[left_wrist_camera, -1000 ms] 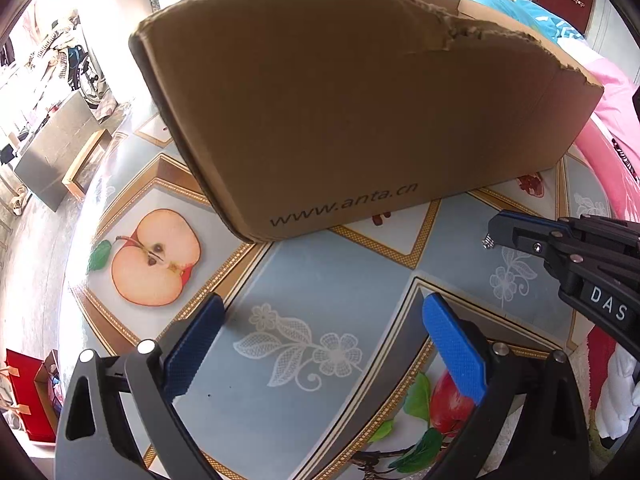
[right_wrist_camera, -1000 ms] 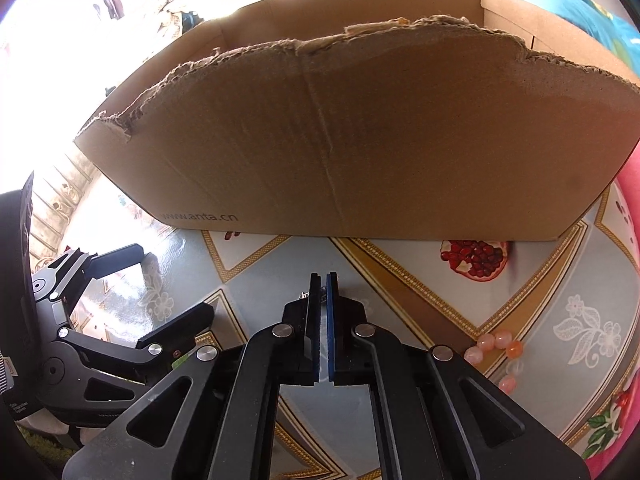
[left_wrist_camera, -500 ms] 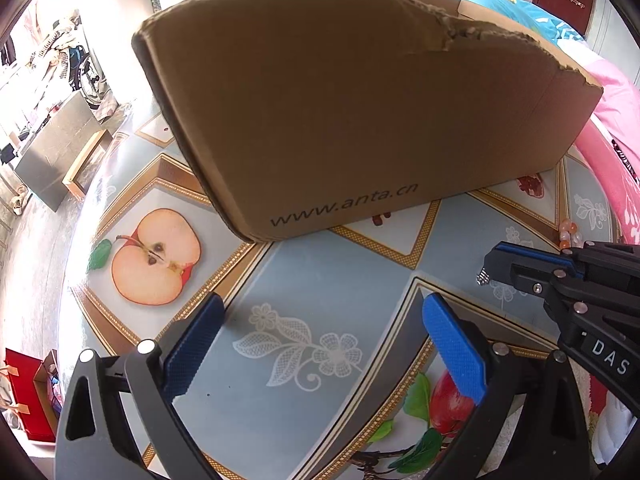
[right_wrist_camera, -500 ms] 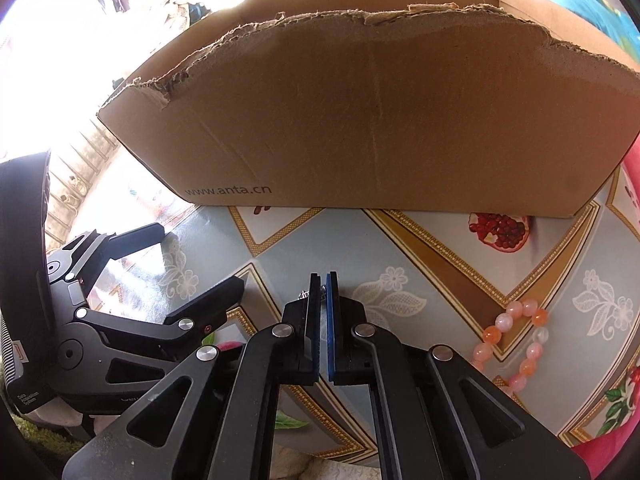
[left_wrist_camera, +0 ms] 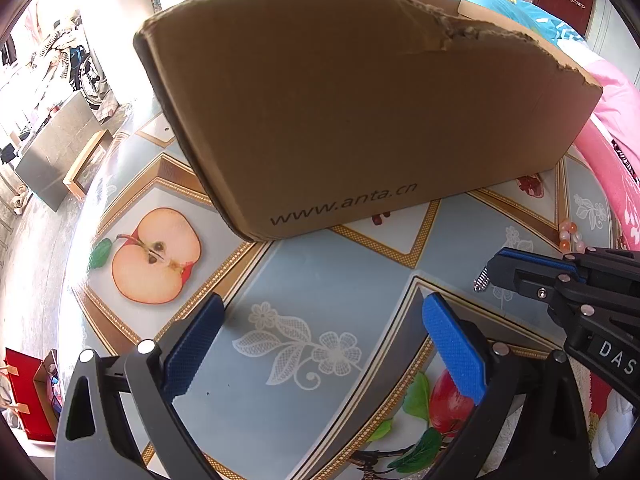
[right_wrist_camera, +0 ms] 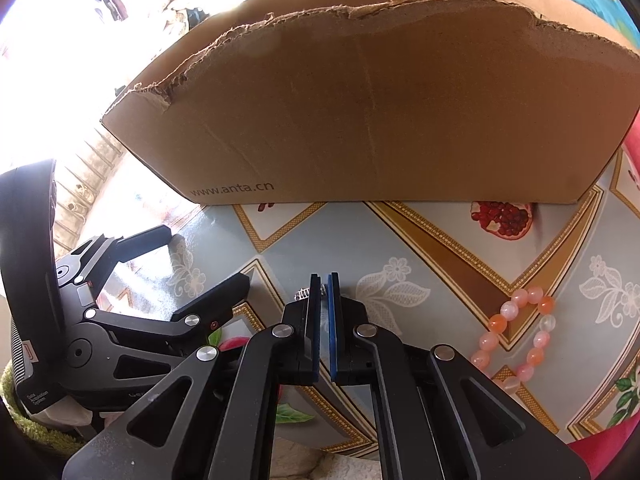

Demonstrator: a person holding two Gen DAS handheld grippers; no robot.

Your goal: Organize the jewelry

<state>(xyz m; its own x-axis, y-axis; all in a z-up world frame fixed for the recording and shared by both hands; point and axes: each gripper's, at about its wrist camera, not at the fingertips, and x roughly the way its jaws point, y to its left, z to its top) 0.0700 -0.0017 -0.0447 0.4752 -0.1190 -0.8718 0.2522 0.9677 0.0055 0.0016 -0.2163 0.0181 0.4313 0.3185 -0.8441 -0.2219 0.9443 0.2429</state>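
My right gripper [right_wrist_camera: 324, 280] is shut on a small silver jewelry piece [right_wrist_camera: 303, 293] that sticks out at its tips, seen as a glinting bit [left_wrist_camera: 482, 279] in the left wrist view. It hovers low over the patterned table, a short way in front of the brown cardboard box [right_wrist_camera: 380, 112]. A pink and orange bead bracelet [right_wrist_camera: 507, 311] lies on the table to its right. My left gripper [left_wrist_camera: 320, 312] stands open with nothing between its blue pads, to the left of the right gripper [left_wrist_camera: 496, 268].
The torn-edged box [left_wrist_camera: 360, 112] fills the far side of the table [left_wrist_camera: 304, 280], whose cloth shows fruit and flower prints. The bracelet [left_wrist_camera: 568, 232] lies near the right table edge. Pink bedding [left_wrist_camera: 616, 120] lies beyond on the right.
The right gripper has drawn back slightly from the box, silver piece still in it, and the bead bracelet has come fully into its view. The left gripper has not moved.
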